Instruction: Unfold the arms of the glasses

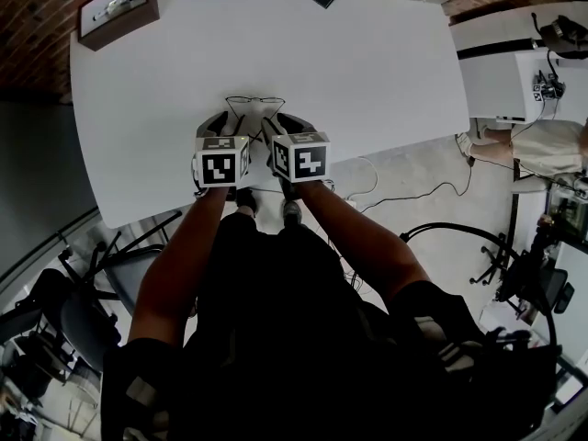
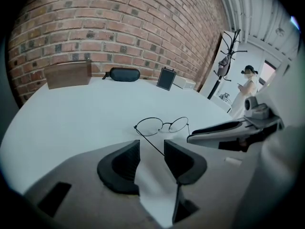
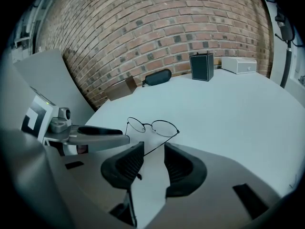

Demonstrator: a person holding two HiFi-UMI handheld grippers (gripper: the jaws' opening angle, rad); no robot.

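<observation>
Two grippers and not much else to track, so pretty simple to read. Starting big: white worktop (image 1: 367, 72), with all the action close to its near edge. Then left gripper (image 2: 151, 149) and right gripper (image 3: 153, 151) side by side, nearly touching, both pointed down and away at the same spot. Just ahead of them, sitting on the worktop: thin wire glasses (image 1: 254, 102), round lenses, front turned away from the person. Long axis of that front running left to right across both grippers, so neither hand really nearer than the other (dead even, going by the head view). Now the small but key bit: left arm of the glasses (image 2: 150, 140) running straight back from its hinge into the gap of the left jaws, right arm (image 3: 161, 143) doing the same into the right jaws. Both sets of jaws standing wide, not pinching anything, just wire passing through the gap. Left arm maybe brushing the pad on the right gripper's side at its tip, too fine to call. Judging from that: arms already swung out roughly square to the front, so probably at the letting-go end of the job. Next move likely just backing straight out along each arm, minding the ends.
</observation>
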